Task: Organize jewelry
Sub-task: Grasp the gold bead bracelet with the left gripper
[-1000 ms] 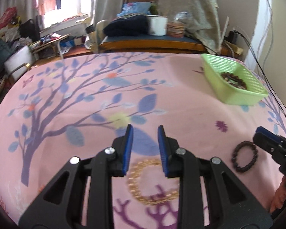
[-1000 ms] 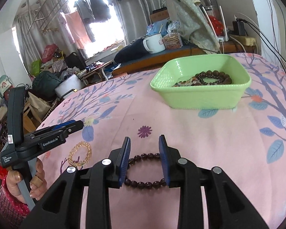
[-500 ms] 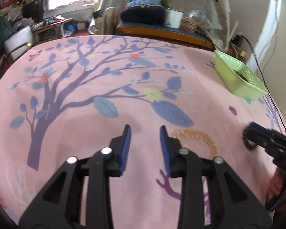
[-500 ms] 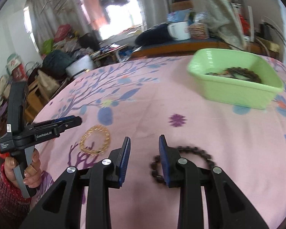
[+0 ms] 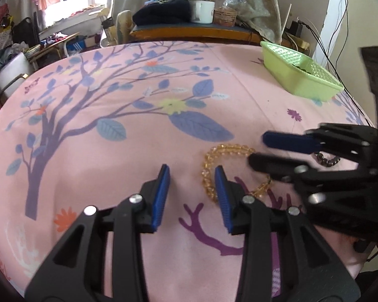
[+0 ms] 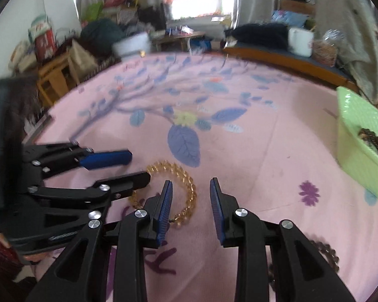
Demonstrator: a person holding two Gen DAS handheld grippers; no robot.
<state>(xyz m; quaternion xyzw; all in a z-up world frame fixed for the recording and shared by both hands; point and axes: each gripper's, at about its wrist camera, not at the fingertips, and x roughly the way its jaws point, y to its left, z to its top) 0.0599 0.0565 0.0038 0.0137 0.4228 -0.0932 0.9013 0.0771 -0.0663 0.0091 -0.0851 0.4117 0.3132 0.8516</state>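
An amber bead bracelet [image 5: 209, 168] lies on the pink floral cloth; it also shows in the right wrist view [image 6: 189, 186]. My left gripper [image 5: 192, 193] is open and empty, with the bracelet's left arc just ahead of its right finger. My right gripper [image 6: 191, 203] is open and empty, its left finger over the bracelet's near side. A dark bead bracelet [image 5: 326, 159] lies behind the right gripper; it shows at the right gripper's base [image 6: 327, 251]. A green basket [image 5: 297, 80] at the far right holds dark beads [image 6: 373, 138].
Beyond the cloth's far edge stand a wooden bench with a white mug [image 5: 201, 11], folded clothes and a draped cover. Cluttered bags and a stool [image 6: 55, 80] lie to the left. Cables hang by the wall at the right [image 5: 340, 25].
Both grippers have closed in on the amber bracelet from either side. The right gripper has moved left, off the dark bracelet, which now lies behind it.
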